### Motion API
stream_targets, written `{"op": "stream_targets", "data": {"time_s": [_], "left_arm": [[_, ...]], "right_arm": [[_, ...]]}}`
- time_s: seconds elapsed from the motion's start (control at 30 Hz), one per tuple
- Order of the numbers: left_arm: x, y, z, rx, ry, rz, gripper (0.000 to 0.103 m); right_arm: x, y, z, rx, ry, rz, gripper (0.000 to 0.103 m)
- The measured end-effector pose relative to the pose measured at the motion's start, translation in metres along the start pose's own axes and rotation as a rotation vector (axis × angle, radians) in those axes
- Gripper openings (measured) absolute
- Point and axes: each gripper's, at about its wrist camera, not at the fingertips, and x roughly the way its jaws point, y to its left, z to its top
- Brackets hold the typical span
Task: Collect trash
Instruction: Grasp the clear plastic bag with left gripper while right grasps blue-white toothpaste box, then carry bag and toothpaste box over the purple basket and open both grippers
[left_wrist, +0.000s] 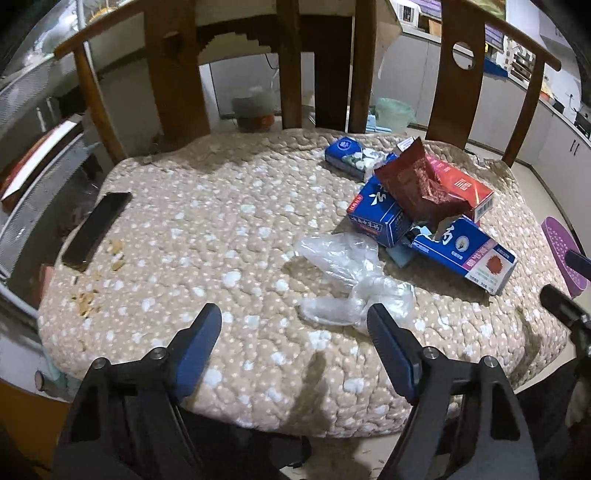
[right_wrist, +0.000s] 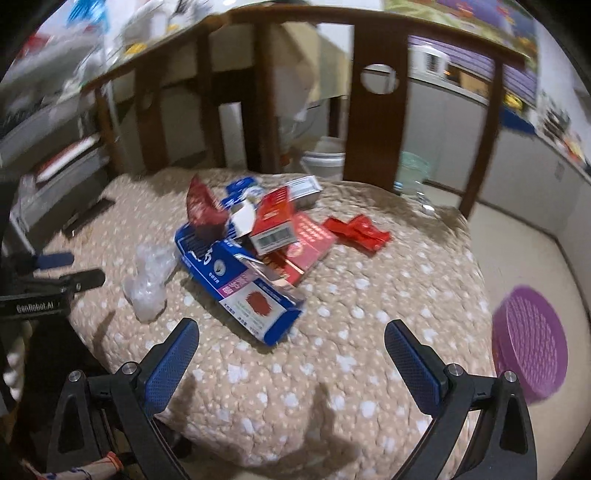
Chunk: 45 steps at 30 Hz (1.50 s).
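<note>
Trash lies on a beige spotted chair cushion (left_wrist: 229, 258). A crumpled clear plastic bag (left_wrist: 347, 280) sits just ahead of my left gripper (left_wrist: 295, 317), which is open; its right finger (left_wrist: 384, 332) is at the bag's near edge and the pads are not pressing it. Beyond the bag is a heap of blue cartons (left_wrist: 380, 214), a red box (left_wrist: 461, 188) and a torn dark red foil pack (left_wrist: 413, 181). My right gripper (right_wrist: 291, 330) is open and empty, hovering just short of the long blue carton (right_wrist: 243, 288). A red wrapper (right_wrist: 358, 229) lies behind the heap.
A black phone-like slab (left_wrist: 96, 229) and crumbs (left_wrist: 118, 254) lie at the cushion's left. Wooden chair backs (left_wrist: 177, 74) rise behind. A purple basket (right_wrist: 532, 339) stands on the floor to the right. A bucket (right_wrist: 325, 158) and a green bin (left_wrist: 393, 110) are beyond the chair.
</note>
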Motion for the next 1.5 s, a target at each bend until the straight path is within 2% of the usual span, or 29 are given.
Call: {"op": "stream_targets", "data": {"time_s": [0.37,0.6,0.8,0.87,0.97,1.07,1.1,1.17,1.2,1.27,1.5], "left_arm": [[0.053,0.001,0.017,-0.082,0.118,-0.095,0.080],[0.069,-0.008,0.023,-0.116,0.135,-0.146,0.080],[0.074,-0.019,0.026,-0.133,0.144,-0.219,0.081],[0.075,-0.024,0.025,-0.131,0.147,-0.237,0.081],[0.077,-0.032,0.025,-0.119,0.152,-0.242,0.081],[0.081,-0.040,0.024,-0.113,0.158,-0.243,0.079],[0.082,-0.042,0.023,-0.114,0.161,-0.245,0.075],[0.081,-0.045,0.022,-0.125,0.163,-0.308,0.032],[0.078,-0.047,0.023,-0.128,0.160,-0.335,0.025],[0.071,-0.054,0.021,-0.104,0.145,-0.308,0.021],[0.036,-0.067,0.009,-0.007,0.089,-0.258,0.019]], "right_arm": [[0.068,0.022,0.021,-0.141,0.071,0.030,0.102],[0.091,0.035,0.022,-0.172,0.092,0.043,0.100],[0.096,0.029,0.020,-0.125,0.109,0.061,0.084],[0.094,0.024,0.017,-0.111,0.110,0.063,0.073],[0.092,0.012,0.012,-0.046,0.134,0.127,0.060],[0.089,0.004,0.008,-0.008,0.138,0.152,0.054],[0.087,0.002,0.006,0.006,0.137,0.164,0.054],[0.084,-0.002,0.004,0.025,0.135,0.184,0.053],[0.081,-0.004,0.003,0.032,0.130,0.195,0.052],[0.076,-0.007,0.003,0.045,0.120,0.219,0.052],[0.048,-0.015,0.000,0.078,0.054,0.313,0.052]]}}
